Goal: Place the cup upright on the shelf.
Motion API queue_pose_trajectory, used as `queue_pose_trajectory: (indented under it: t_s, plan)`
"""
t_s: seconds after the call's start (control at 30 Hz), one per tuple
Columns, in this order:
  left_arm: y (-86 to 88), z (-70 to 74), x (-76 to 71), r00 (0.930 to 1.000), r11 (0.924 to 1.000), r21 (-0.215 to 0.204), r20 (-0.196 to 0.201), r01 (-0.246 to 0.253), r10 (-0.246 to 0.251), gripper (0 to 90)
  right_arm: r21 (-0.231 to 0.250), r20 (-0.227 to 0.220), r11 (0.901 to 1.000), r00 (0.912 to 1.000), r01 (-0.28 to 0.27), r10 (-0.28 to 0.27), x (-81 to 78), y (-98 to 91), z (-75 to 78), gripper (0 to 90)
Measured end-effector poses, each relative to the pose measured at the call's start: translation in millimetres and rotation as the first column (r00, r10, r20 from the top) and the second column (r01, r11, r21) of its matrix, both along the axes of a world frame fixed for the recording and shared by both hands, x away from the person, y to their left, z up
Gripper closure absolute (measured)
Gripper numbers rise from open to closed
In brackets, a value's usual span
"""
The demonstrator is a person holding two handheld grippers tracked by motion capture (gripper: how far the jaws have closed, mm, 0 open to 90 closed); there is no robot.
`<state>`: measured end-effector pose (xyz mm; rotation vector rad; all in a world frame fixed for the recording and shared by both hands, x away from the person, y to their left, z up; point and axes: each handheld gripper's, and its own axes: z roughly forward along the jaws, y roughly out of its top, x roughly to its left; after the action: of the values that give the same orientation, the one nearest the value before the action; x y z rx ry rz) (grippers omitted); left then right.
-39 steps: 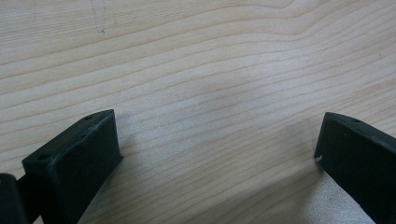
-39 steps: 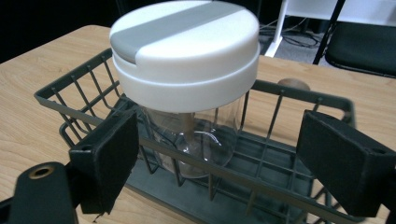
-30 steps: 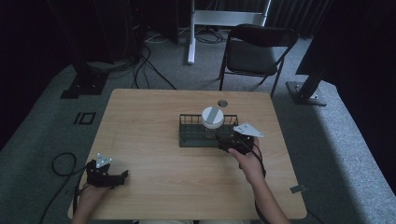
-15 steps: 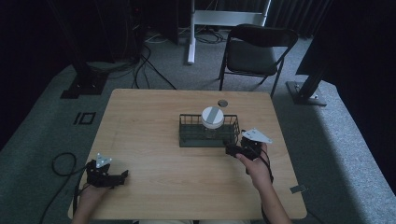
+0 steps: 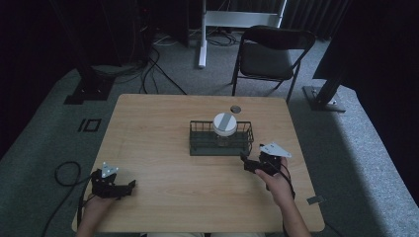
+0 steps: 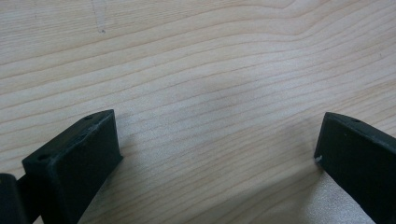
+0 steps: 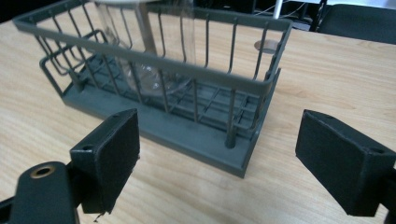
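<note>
The clear jar [image 5: 225, 129] with a white lid stood inside the wire rack [image 7: 261, 86] at mid-table. The right gripper [image 5: 253, 164], jaws spread and empty, sat just beside the rack. The jar looked rigid, smooth, slippery and possibly breakable; grasping below the lid seemed best. The left gripper [image 5: 123, 188] rested released near the table's front edge.

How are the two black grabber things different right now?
The right gripper sits just in front of the wire basket that holds a clear jar; the left gripper rests far from it, near the table's front left corner. The right gripper faces the basket; the left gripper faces bare wood. Both have their jaws wide open and hold nothing.
</note>
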<state>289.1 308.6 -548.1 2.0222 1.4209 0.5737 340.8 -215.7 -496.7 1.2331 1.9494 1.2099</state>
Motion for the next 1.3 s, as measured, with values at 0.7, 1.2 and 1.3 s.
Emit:
queue_pose_trajectory:
  t_s: [0.7,1.2,1.3]
  plan:
    - [0.0,0.0,0.0,1.0000,1.0000,0.000,0.000,0.000,0.000,0.2,-0.036,-0.063,0.9992,0.9979,-0.016,0.014,-8.7,-15.6,-29.2,13.4]
    - [0.1,0.0,0.0,1.0000,1.0000,0.001,-0.001,0.000,0.000,0.2,-0.072,-0.120,0.9970,0.9922,0.028,-0.037,-11.5,-33.6,-43.3,13.3]
    - [0.1,0.0,0.0,1.0000,1.0000,0.001,-0.001,0.000,0.000,0.2,-0.067,-0.133,0.9970,0.9899,0.039,-0.048,-11.3,-35.7,-44.8,13.3]
